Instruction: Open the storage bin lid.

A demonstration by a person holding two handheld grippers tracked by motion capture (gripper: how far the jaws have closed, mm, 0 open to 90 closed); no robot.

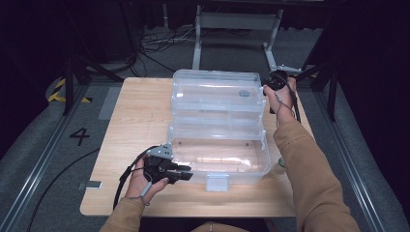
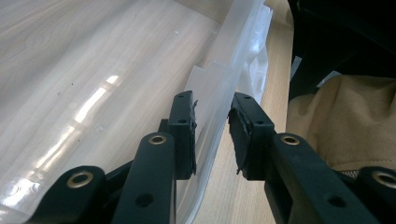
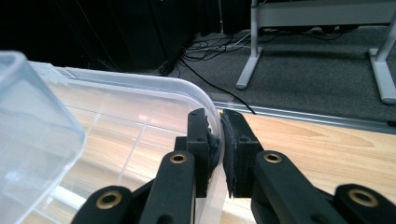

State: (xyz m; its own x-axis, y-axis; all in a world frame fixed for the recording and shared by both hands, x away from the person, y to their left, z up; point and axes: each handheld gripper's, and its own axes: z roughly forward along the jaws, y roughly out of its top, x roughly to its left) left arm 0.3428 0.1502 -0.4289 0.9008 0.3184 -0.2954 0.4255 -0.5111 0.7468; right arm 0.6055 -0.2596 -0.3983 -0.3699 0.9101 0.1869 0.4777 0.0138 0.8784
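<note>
- Clear plastic box (image 1: 218, 154): lies open mid-table (image 1: 130, 125), lid (image 1: 217, 94) raised at the far side;
- My left gripper (image 1: 186, 173): jaws straddling the box's near wall, pads slightly apart from it;
- My right gripper (image 1: 269, 86): jaws clamped on the lid's rim.

A light wooden table (image 1: 135, 121) stands on a grey carpet floor (image 1: 43, 145). A black number four (image 1: 80, 136) is marked on the floor to the left. Yellow and black striped tape (image 1: 60, 92) lies farther back. Black cables (image 1: 159, 41) curl on the floor behind the table, near a grey metal frame (image 1: 237, 21) with legs.
</note>
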